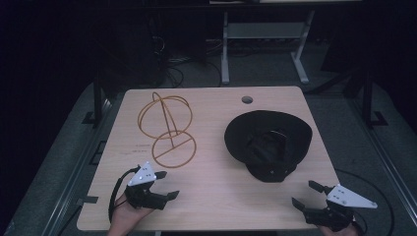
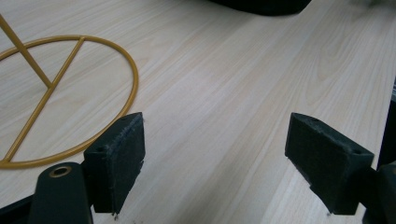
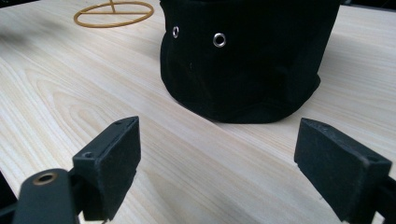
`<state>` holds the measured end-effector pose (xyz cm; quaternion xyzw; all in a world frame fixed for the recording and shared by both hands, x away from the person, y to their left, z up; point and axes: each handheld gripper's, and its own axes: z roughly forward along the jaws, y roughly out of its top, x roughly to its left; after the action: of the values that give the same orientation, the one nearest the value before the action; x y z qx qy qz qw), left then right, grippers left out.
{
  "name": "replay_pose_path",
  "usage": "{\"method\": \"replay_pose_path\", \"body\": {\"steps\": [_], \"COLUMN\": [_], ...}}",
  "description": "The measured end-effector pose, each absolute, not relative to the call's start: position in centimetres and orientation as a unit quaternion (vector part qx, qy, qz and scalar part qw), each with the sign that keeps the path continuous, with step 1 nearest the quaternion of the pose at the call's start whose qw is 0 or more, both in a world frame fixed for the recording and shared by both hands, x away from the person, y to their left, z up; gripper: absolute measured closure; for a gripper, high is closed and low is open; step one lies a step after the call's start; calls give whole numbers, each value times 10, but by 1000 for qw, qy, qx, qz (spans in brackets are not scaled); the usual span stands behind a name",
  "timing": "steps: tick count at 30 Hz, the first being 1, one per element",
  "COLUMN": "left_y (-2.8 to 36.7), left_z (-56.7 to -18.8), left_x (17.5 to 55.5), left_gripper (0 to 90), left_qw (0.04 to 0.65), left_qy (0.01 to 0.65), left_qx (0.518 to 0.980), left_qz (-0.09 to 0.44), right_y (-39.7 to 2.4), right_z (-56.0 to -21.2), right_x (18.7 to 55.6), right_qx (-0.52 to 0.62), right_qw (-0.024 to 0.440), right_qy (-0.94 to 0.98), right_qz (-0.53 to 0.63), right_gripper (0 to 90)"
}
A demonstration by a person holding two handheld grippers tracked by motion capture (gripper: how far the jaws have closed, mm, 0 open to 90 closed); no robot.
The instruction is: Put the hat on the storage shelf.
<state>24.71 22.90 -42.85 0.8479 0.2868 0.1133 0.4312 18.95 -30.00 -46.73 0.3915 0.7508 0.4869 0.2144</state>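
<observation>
Two sets of tongs wait at the near edge of the pale wooden worktop (image 1: 211,196) in the high view, both spread and empty: the left tongs (image 1: 166,185) just this side of the gold wire hat stand (image 1: 167,129), the right tongs (image 1: 306,193) just this side of the black fabric bucket hat (image 1: 268,140), which lies brim-up well right of the stand, probably meant for it. Left gripper view: spread pads frame bare wood beside the stand's ring base (image 2: 70,100). Right gripper view: open jaws face the hat's eyeleted crown (image 3: 243,56), suggesting a coming grasp.
</observation>
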Motion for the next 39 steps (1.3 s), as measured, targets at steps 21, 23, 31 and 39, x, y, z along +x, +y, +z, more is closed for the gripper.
{"method": "replay_pose_path", "body": {"steps": [21, 23, 31, 39], "left_y": [215, 211, 186, 163], "left_z": [-425, -425, -419, -409], "left_x": [242, 243, 248, 256], "left_gripper": [201, 202, 202, 208], "left_qw": [445, 448, 450, 451], "left_qy": [263, 261, 238, 215], "left_qx": [850, 850, 857, 863], "left_qz": [97, 92, 79, 76], "right_y": [-294, -294, -295, -296], "right_z": [-462, -462, -462, -462], "right_x": [186, 187, 188, 189], "right_qx": [382, 385, 386, 388], "right_qw": [222, 221, 222, 218], "right_qy": [753, 750, 748, 748], "right_qz": [488, 491, 492, 492], "right_gripper": [142, 141, 141, 141]}}
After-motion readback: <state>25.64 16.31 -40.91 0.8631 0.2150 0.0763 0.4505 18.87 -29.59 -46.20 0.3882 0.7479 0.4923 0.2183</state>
